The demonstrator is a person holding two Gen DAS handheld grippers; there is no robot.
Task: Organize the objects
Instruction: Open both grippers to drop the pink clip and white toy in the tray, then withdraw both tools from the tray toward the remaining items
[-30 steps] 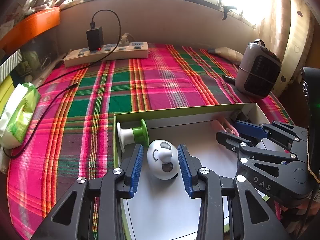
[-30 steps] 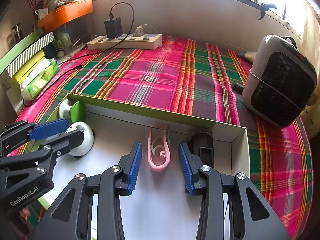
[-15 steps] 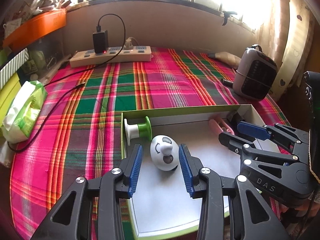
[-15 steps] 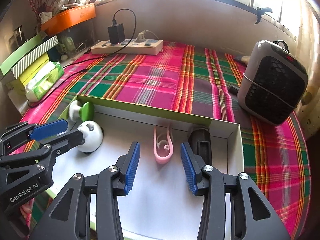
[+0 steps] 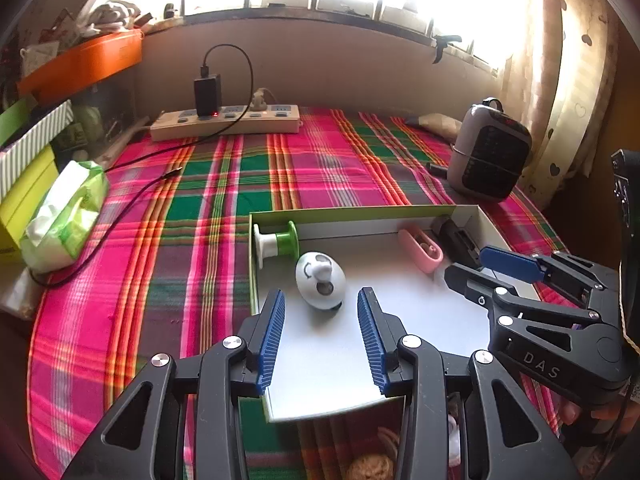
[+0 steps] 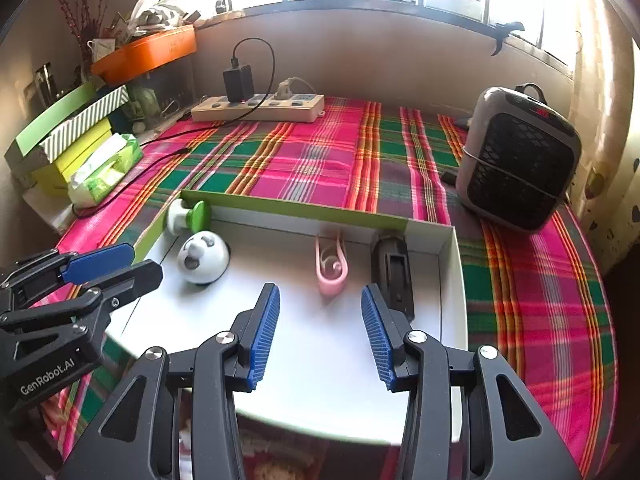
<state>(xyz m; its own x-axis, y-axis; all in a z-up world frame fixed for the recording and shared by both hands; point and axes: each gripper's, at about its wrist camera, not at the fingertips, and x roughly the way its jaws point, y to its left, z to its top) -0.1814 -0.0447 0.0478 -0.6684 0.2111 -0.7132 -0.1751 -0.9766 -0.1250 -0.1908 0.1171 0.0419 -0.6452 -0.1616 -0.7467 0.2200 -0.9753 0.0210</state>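
Over tray (image 5: 400, 216): L gripper (image 5: 320, 332) & R gripper (image 6: 320, 332) wide open, holding nothing.

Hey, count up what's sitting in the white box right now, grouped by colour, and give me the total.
White and green: 1, the spool
White with grey marks: 1, the egg-shaped toy
Pink: 1, the clip
Black: 1, the clip-like gadget
Total: 4 in the box

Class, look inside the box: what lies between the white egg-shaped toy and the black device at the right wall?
The pink clip lies between the egg toy and the black device, clearest in the right wrist view.
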